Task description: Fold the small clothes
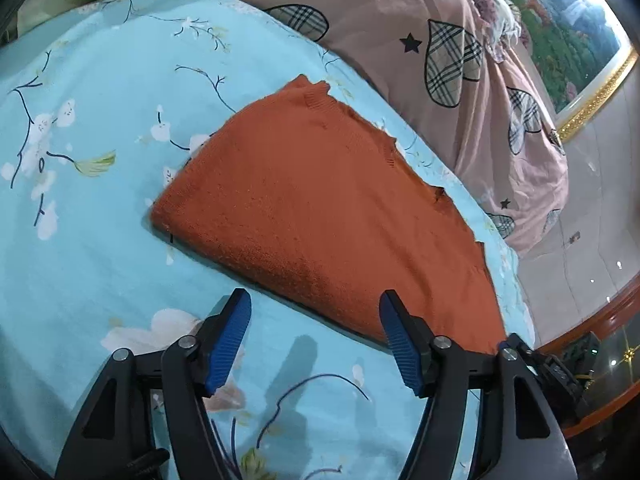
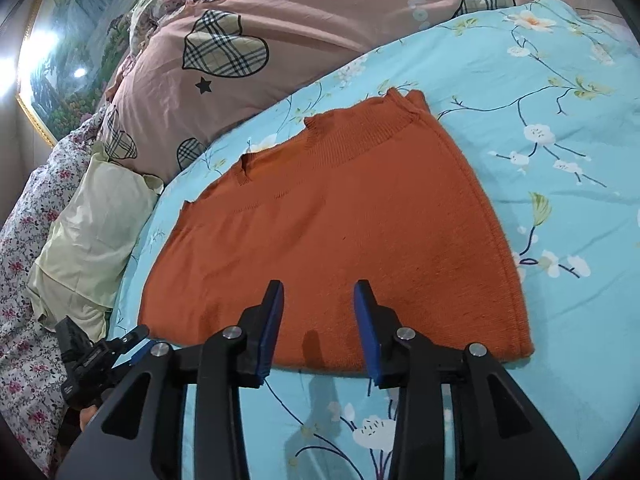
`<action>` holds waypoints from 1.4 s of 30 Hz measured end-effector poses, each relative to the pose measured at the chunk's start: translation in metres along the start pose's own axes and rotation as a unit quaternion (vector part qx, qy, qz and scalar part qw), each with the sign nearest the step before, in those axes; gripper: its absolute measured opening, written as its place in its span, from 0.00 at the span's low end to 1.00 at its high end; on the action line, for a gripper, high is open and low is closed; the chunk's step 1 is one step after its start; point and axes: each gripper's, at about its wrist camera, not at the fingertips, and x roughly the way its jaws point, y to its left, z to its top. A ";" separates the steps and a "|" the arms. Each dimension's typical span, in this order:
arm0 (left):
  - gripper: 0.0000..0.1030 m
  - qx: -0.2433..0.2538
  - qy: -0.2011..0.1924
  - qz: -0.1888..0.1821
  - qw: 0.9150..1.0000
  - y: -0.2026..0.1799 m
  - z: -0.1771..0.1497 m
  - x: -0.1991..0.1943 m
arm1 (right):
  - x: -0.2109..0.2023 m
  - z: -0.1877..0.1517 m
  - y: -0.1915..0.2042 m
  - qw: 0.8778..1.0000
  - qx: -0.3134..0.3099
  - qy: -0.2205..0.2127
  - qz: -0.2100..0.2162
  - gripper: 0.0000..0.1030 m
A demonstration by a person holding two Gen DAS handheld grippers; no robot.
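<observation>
An orange knitted garment (image 1: 320, 208) lies folded flat on a light blue floral sheet (image 1: 100, 120); it also shows in the right wrist view (image 2: 340, 232). My left gripper (image 1: 316, 308) is open and empty, hovering at the garment's near edge, its right finger over the cloth. My right gripper (image 2: 319, 292) is open and empty, its fingertips just above the garment's near edge. The left gripper (image 2: 136, 340) also shows at the lower left of the right wrist view.
A pink quilt with plaid hearts (image 1: 460, 40) lies bunched beyond the garment, also in the right wrist view (image 2: 240, 40). A pale green pillow (image 2: 92, 232) sits at the left. A framed landscape picture (image 1: 568, 32) hangs on the wall. The bed edge and floor (image 1: 580, 260) are at the right.
</observation>
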 end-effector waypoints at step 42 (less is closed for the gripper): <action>0.08 0.337 -0.002 0.031 0.941 -0.203 -0.047 0.095 | 0.200 0.102 0.052 0.971 -0.017 0.211 0.114 0.34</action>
